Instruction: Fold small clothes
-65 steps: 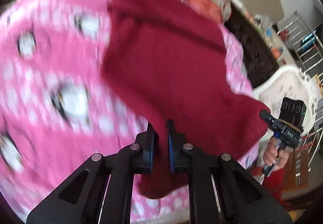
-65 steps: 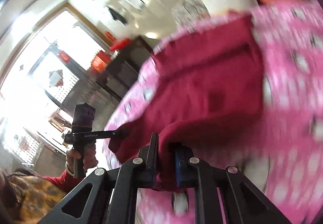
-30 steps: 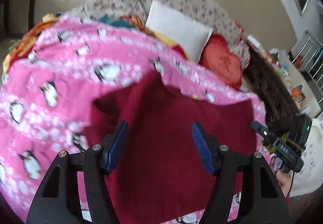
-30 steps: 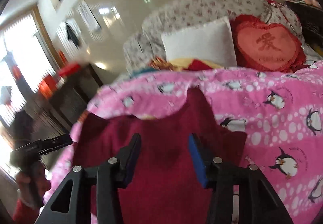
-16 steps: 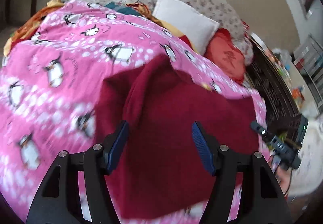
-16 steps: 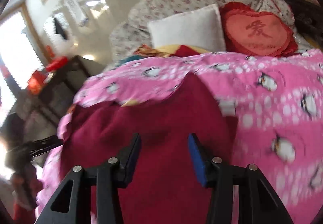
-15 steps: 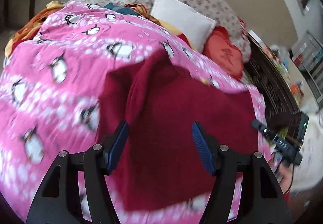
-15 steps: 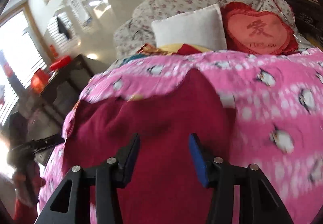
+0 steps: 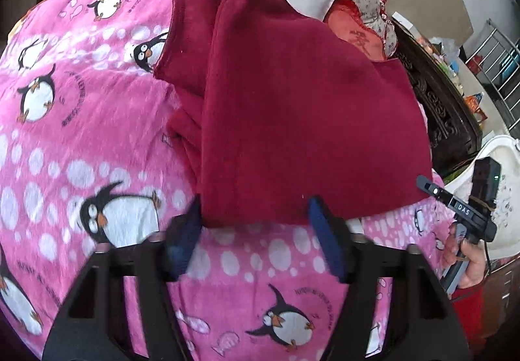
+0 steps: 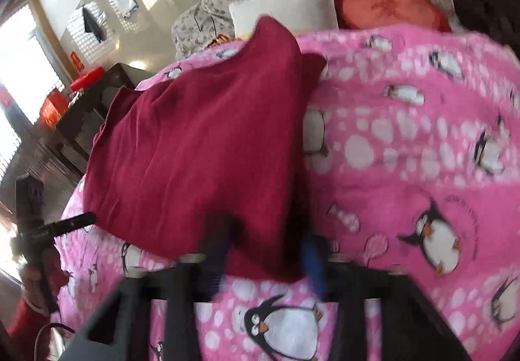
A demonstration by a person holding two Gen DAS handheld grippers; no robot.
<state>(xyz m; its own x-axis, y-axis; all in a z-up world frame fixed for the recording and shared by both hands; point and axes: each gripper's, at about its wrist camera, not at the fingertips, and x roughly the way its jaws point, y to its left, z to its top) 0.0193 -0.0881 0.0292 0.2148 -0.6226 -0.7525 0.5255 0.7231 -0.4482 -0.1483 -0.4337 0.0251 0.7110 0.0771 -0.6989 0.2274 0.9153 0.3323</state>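
A: Left wrist view: the dark red garment lies folded on the penguin blanket, long axis running near to far. Its near hem sits between the jaws of the left gripper, which are closing, pads not yet pressing.

B: And the right gripper?

A: It straddles the hem's near right corner, jaws closing; blur hides any pinch. Each hand is nearest its own corner, so I judge both lift.

Maroon garment: matt, soft knit cloth. Pink penguin blanket: fuzzy fleece. Left gripper: matt black plastic, blue pads.
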